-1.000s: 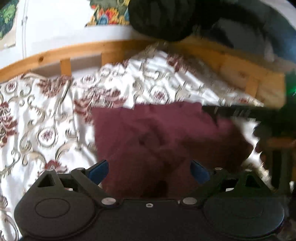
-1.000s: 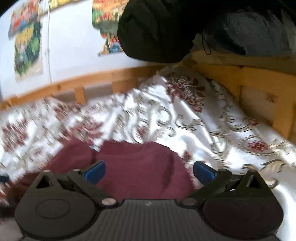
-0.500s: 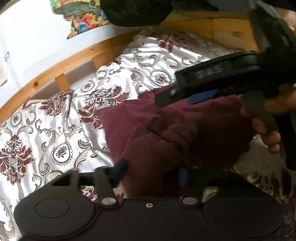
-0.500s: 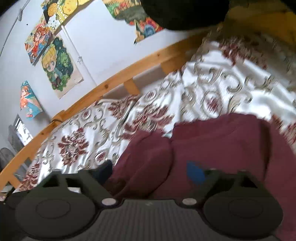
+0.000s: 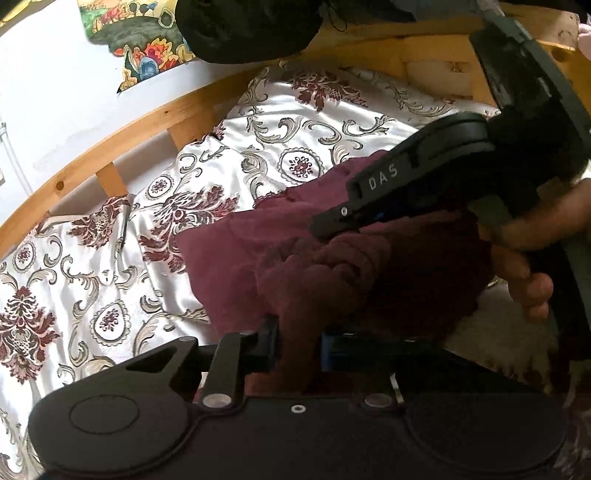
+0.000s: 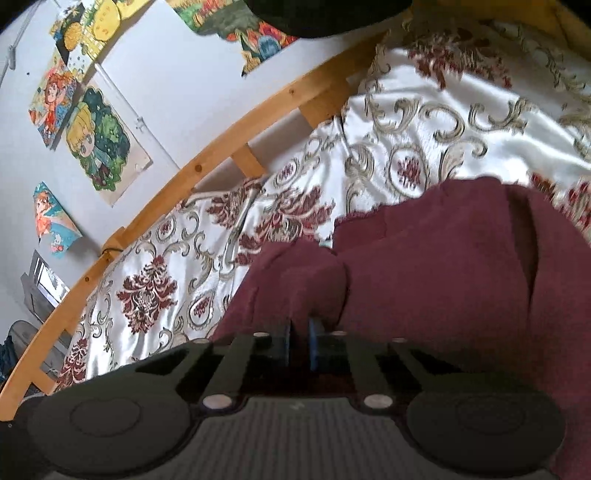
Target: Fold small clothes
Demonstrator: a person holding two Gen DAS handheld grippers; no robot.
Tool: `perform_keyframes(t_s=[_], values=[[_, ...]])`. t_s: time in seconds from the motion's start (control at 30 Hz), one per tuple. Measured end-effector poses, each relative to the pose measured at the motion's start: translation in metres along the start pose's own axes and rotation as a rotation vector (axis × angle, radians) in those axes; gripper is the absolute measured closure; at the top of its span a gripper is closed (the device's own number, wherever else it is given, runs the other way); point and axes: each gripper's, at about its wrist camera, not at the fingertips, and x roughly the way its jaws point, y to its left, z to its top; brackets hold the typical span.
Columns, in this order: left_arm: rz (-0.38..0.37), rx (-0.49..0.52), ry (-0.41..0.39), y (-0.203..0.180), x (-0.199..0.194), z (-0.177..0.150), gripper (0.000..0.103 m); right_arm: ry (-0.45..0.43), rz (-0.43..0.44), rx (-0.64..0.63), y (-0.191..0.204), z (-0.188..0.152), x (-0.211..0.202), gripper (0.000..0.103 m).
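A small maroon garment (image 5: 258, 243) lies bunched on the patterned bedspread. My left gripper (image 5: 297, 349) is shut on a fold of it at the near edge. The right gripper (image 5: 373, 206) shows in the left wrist view from the side, held by a hand, its fingers pressed into the cloth. In the right wrist view the maroon garment (image 6: 436, 266) fills the lower right, and my right gripper (image 6: 300, 345) is shut on a raised fold of it.
A white satin bedspread (image 5: 92, 280) with dark red and gold flowers covers the bed. A wooden bed rail (image 6: 207, 166) runs along the far side below a wall with posters (image 6: 99, 147). A dark bundle (image 5: 251, 26) hangs above.
Both grippers were open over the garment one second ago; they have closed on folds of the cloth. The right gripper has swung into the left view and both views tilted.
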Motion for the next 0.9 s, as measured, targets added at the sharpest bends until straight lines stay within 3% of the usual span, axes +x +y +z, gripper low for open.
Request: perform_keyframes(t_s=[0.27,0.5,0.9], values=[[-0.015,0.047,-0.044,-0.027,-0.001,0.022,0.083,-0.091,-0.038,-0.068,-0.002,0.020,-0.024,0.095],[-0.071,0.058,-0.088,-0.045,0.002,0.041,0.083,-0.136,-0.068,-0.036,-0.018,0.038,-0.043,0.095],[-0.173,0.096,-0.111,-0.073,0.008,0.052,0.083,-0.173,-0.166,-0.008,-0.037,0.039,-0.082,0.095]])
